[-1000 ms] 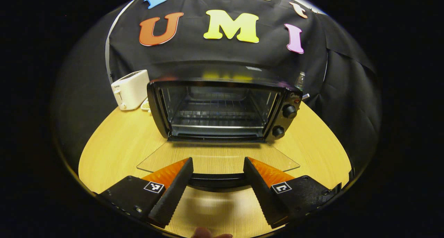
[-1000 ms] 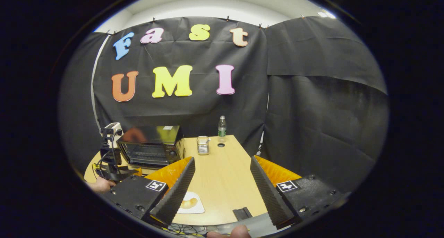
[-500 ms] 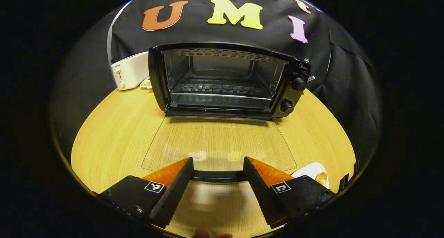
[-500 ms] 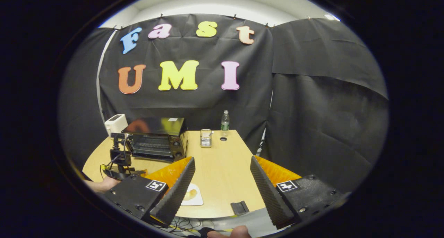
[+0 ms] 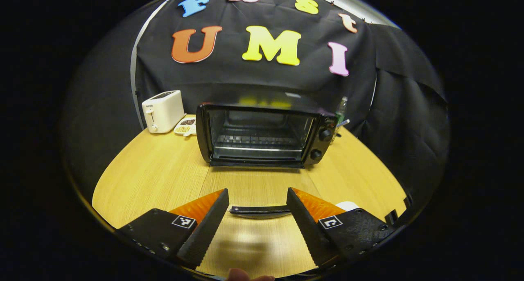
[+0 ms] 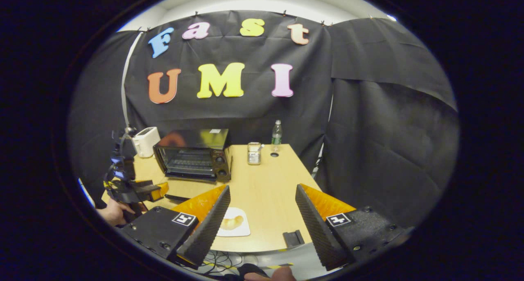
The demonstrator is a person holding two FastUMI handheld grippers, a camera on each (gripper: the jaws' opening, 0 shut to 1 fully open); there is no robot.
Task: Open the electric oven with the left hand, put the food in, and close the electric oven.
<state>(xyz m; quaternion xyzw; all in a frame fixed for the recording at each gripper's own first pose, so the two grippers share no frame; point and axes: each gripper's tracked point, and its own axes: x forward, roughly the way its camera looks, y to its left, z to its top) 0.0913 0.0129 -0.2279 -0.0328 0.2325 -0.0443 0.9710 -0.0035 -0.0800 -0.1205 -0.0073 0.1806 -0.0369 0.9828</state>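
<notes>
Electric oven (image 5: 262,135) sits at the centre of the left gripper view, a black boxy metal body with a glossy top, its door folded down flat toward the camera. The door's glass pane is so clear that the wood grain of the desk (image 5: 155,178) shows through it, and the dark curved door handle (image 5: 260,210) lies between the two fingers of the left claw (image 5: 258,215), low in the frame. Those fingers are spread wide, with ribbed inner faces; whether they touch the handle cannot be told. Inside the oven a wire rack (image 5: 258,143) runs across the cavity, and two round knobs (image 5: 321,143) stack on its right panel.

A white toaster (image 5: 163,111) stands at middle left of this view, with a small dish of snacks (image 5: 186,127) beside it.

In the right gripper view the oven (image 6: 196,154) appears smaller, at left of centre, and the left claw (image 6: 151,191) shows at the left edge, held by a hand (image 6: 112,213). The right claw (image 6: 262,219) is spread open at the bottom, gripping nothing. Between its fingers lies a flat white plate (image 6: 233,227) carrying a golden, crescent-shaped piece of food (image 6: 232,222) near the desk's front edge. Further back stand a clear jar (image 6: 254,153) and a plastic bottle (image 6: 277,133).
</notes>
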